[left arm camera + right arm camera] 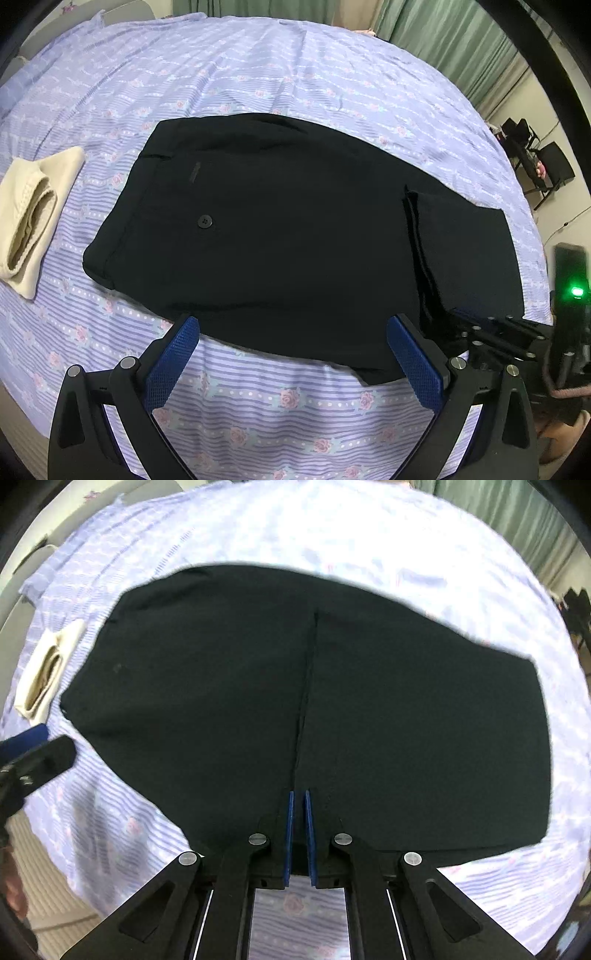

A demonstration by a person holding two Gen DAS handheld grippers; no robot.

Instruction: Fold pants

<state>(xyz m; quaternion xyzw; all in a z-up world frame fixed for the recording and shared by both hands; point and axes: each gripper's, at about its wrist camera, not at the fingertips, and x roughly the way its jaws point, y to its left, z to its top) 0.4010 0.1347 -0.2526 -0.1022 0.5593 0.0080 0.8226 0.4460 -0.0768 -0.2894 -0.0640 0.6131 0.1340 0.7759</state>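
Note:
Black pants (280, 229) lie folded on the lilac striped sheet, waistband and button at the left, a folded-over leg end at the right. My left gripper (293, 332) is open and empty, its blue pads at the pants' near edge. My right gripper (297, 797) is shut on the near edge of the folded leg end of the pants (258, 686); it also shows in the left wrist view (491, 332) at the lower right. The left gripper shows in the right wrist view (33, 753) at the left edge.
A folded cream garment (33, 218) lies left of the pants, also in the right wrist view (48, 672). The sheet-covered bed (258, 66) stretches behind. Green curtains (461, 40) and dark chairs (539, 162) stand at the far right.

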